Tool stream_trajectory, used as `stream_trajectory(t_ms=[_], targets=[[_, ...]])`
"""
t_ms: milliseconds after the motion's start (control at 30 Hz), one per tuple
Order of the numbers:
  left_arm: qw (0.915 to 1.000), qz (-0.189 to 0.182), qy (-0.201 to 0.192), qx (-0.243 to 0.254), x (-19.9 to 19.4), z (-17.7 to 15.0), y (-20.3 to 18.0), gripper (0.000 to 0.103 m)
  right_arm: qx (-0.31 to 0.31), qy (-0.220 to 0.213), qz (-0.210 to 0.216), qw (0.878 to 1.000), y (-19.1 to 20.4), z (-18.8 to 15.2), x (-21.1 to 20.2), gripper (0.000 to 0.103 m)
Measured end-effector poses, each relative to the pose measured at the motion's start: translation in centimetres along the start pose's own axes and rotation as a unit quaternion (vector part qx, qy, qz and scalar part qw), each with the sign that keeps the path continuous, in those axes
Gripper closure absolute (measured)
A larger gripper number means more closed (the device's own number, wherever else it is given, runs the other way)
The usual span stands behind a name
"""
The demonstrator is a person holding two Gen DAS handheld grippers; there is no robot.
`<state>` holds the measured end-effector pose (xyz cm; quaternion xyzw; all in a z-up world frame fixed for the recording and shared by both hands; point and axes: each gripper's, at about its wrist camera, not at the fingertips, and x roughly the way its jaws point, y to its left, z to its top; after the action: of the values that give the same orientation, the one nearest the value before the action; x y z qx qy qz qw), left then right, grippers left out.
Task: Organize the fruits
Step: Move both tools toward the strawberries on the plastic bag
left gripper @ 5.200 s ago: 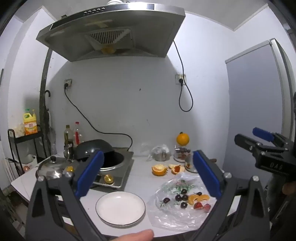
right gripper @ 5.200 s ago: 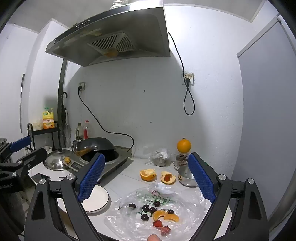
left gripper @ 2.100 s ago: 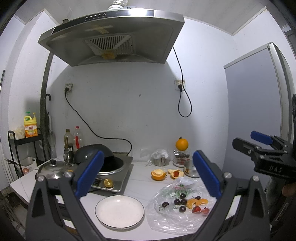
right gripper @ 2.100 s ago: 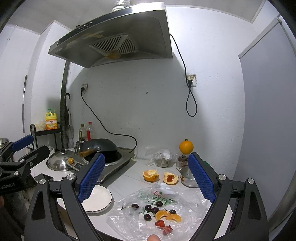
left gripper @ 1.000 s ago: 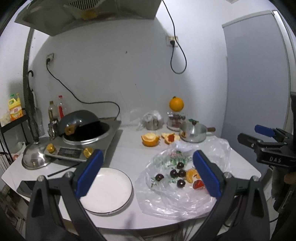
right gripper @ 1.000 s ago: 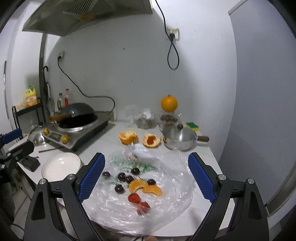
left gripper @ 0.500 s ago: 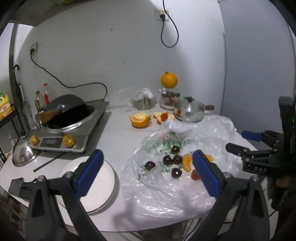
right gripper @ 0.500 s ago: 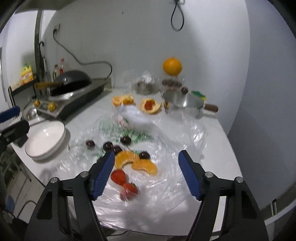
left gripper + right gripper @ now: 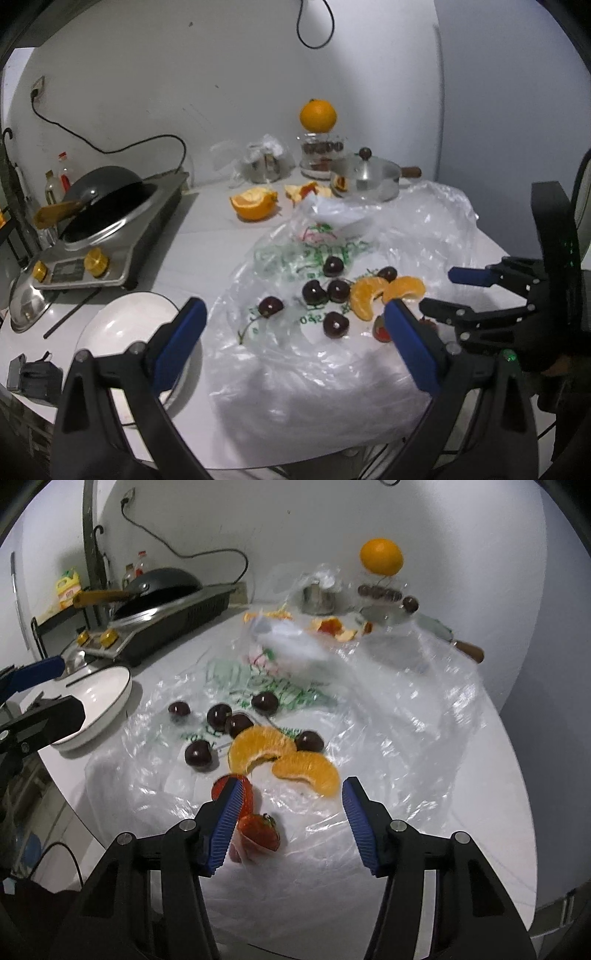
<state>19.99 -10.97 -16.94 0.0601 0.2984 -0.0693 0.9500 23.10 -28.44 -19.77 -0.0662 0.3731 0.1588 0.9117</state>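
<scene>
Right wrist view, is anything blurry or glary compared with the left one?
Right wrist view: the far steel saucepan is smeared with motion blur, and the crinkled clear plastic bag shows glare. Left wrist view: sharper, fisheye-bent edges, same bag gleaming.

1. A clear plastic bag [image 9: 369,354] lies spread over the right half of the desk [image 9: 207,251], reaching its front edge.
2. On the bag sit dark cherries [image 9: 314,291] and two orange segments [image 9: 384,291], with a red strawberry [image 9: 380,332] just beside them.
3. A white plate [image 9: 122,325] rests near the front left corner.
4. The left gripper [image 9: 293,325] hangs wide apart above the front edge.
5. The right gripper [image 9: 439,291] reaches in from the right edge, its fingers [image 9: 469,275] parted and having just been closing, nothing visibly clamped.
</scene>
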Motion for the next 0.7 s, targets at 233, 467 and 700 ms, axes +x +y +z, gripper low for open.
stream_trajectory(t_ms=[233,467,700], targets=[[0.9997,-0.003,0.022,0.012,1.9,-0.4,-0.8,0.006,-0.002,0.021,0.024,0.999,-0.1,-1.1,1.0,0.044],[0.9986,-0.004,0.042,0.031,3.2,-0.9,-1.5,0.006,-0.004,0.026,0.046,0.999,0.2,-1.4,0.9,0.044],[0.9977,-0.009,0.052,0.044,3.8,-1.2,-2.1,0.006,0.001,0.046,0.069,0.997,0.9,-2.3,1.8,0.059]])
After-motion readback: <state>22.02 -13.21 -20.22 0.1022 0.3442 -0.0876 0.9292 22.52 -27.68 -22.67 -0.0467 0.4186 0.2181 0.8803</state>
